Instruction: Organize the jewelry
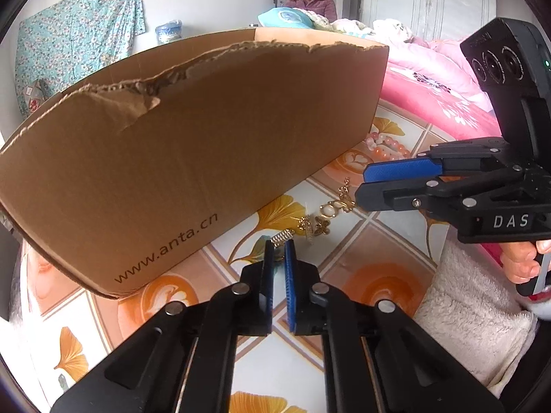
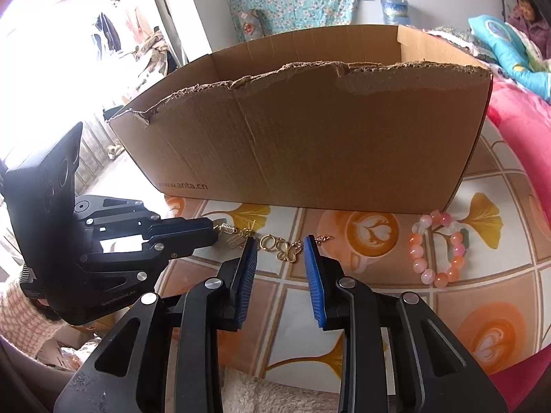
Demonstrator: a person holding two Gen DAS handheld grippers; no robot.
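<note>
A gold chain [image 1: 325, 218] with butterfly charms lies on the patterned tablecloth [image 1: 375, 251] in front of a torn cardboard box [image 1: 206, 137]. My left gripper [image 1: 280, 242] is shut on the chain's small gold clasp end [image 1: 282, 236]. In the right wrist view the left gripper [image 2: 215, 232] pinches that same clasp [image 2: 228, 230]. My right gripper [image 2: 279, 244] stands open just above the chain [image 2: 287, 253], whose butterfly charm shows between its blue pads [image 2: 315, 272] without touching them. From the left wrist view the right gripper [image 1: 361, 187] hovers over the chain's far end.
A pink and orange bead bracelet [image 2: 437, 251] lies right of the chain, near the box's corner [image 2: 475, 158]. Pink bedding [image 1: 440, 86] borders the table on the right. A person [image 1: 311, 0] sits behind the box. A fluffy white sleeve [image 1: 471, 309] is at lower right.
</note>
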